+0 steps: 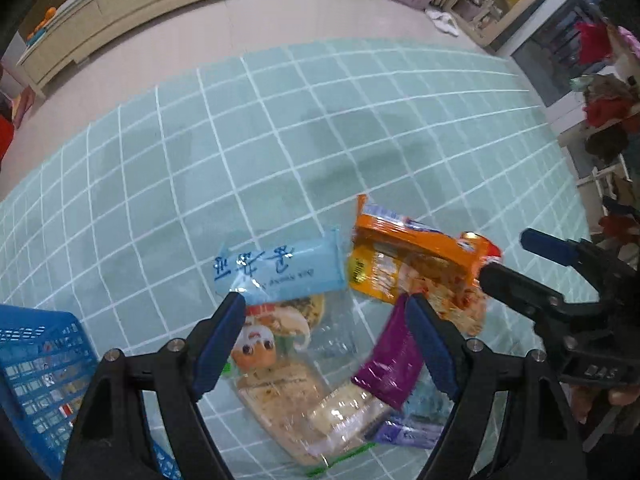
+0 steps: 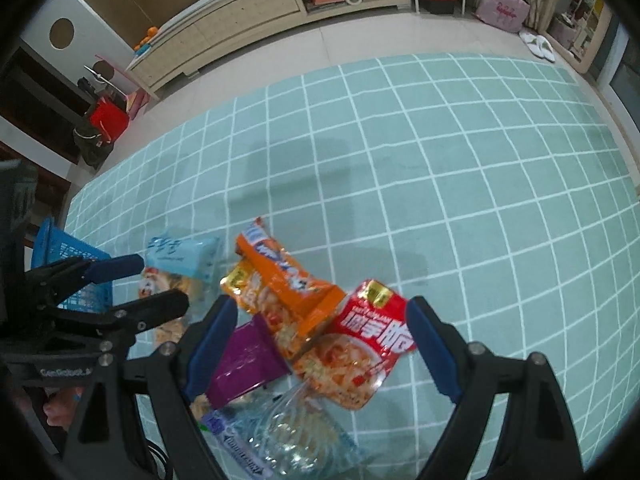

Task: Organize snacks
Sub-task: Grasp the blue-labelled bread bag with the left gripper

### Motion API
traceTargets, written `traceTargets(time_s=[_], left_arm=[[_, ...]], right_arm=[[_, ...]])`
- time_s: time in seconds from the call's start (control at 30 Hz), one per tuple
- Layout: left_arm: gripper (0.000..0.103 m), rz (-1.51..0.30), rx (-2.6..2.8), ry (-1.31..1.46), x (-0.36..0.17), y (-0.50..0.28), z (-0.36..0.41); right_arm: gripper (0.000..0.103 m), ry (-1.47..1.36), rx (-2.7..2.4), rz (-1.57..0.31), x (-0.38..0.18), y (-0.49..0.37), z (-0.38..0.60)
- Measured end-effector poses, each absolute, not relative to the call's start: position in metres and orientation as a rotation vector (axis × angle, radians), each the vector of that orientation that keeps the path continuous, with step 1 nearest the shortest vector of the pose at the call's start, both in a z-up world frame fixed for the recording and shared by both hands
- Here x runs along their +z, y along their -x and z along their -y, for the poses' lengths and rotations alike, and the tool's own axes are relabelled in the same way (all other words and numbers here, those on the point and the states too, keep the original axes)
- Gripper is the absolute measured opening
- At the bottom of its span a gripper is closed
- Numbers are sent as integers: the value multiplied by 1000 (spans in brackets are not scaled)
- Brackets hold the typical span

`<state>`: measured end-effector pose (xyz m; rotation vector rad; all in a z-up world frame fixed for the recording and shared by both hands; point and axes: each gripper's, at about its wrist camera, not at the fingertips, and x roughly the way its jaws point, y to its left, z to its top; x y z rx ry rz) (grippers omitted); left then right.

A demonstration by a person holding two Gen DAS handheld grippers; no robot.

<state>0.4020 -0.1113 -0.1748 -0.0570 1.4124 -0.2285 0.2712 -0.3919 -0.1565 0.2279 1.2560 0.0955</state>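
Here, both of my grippers hang steeply over a heap of snack packets on a green checked rug (image 2: 460, 168). The left gripper (image 1: 326, 320) has its fingers spread wide and empty, straddling a clear packet with a cartoon face (image 1: 276, 364); a light blue packet (image 1: 280, 266) lies just beyond the fingertips, and a purple packet (image 1: 394, 360) leans against the inner side of one finger (image 1: 430, 344). The right gripper (image 2: 320, 326) is likewise spread and holds nothing; between its fingers lie the purple packet, an orange noodle packet (image 2: 288, 276) and a red noodle packet (image 2: 360, 344), overlapping one another. A clear bag with a purple label (image 2: 280, 440) lies nearest the camera. The blue slotted basket (image 1: 36, 364), which I judge to be the destination, stands just beside the heap on the left.

Risks, as I judge them: because the packets overlap, closing either pair of fingers may pinch two at once or drag a neighbour along. The film wrappers look slick and could slide out of a shallow grip. The two grippers are close together, so a simultaneous reach could make them collide.
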Motion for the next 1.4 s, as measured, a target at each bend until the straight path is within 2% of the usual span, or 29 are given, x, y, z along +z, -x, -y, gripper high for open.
traceTargets(time_s=[0.27, 0.4, 0.57, 0.97, 1.27, 1.3, 1.37, 1.4], left_arm=[[80, -1404, -188, -45, -184, -408, 123], [81, -1361, -154, -57, -172, -406, 121], [81, -1405, -134, -87, -180, -407, 117], [81, -1464, -164, 46, -210, -414, 95], [81, -1443, -174, -62, -220, -411, 135], [80, -1441, -172, -76, -220, -411, 139], [68, -1437, -157, -110, -217, -410, 146], [67, -1435, -143, -132, -217, -408, 151]], right_arm=[[89, -208, 113, -1275, -169, -273, 395], [89, -211, 126, -1274, -170, -272, 394], [89, -211, 130, -1267, -166, -273, 393], [89, -189, 140, -1277, -171, -274, 385], [89, -185, 139, -1294, -180, -272, 385], [89, -185, 139, -1294, -180, -271, 385], [89, -183, 142, -1295, -180, -271, 384], [89, -182, 143, -1296, -181, -271, 383]])
